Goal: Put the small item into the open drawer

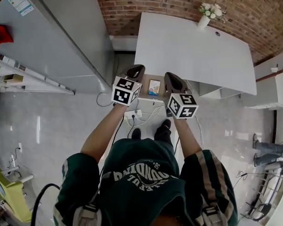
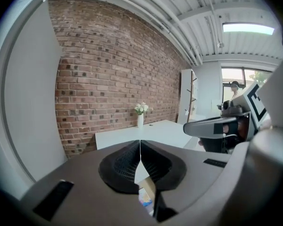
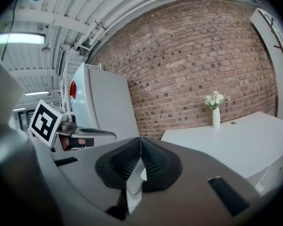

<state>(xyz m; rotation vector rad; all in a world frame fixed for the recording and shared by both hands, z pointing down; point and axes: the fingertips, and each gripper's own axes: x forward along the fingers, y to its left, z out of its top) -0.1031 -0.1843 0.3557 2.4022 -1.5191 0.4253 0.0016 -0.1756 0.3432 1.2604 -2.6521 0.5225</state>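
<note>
Arms are seen in the head view stretched forward, the left hand-held gripper (image 1: 136, 72) and right hand-held gripper (image 1: 173, 82) side by side, with the small item (image 1: 154, 87) lying on a brown surface (image 1: 146, 80) below, between them. In the left gripper view the pads are pressed together on nothing, before a white worktop (image 2: 127, 136) carrying a vase (image 2: 140, 120). In the right gripper view the pads are likewise pressed together, nothing pinched.

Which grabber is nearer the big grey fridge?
The left gripper: the fridge stands on its side, while the right gripper is nearer the flower vase.
</note>
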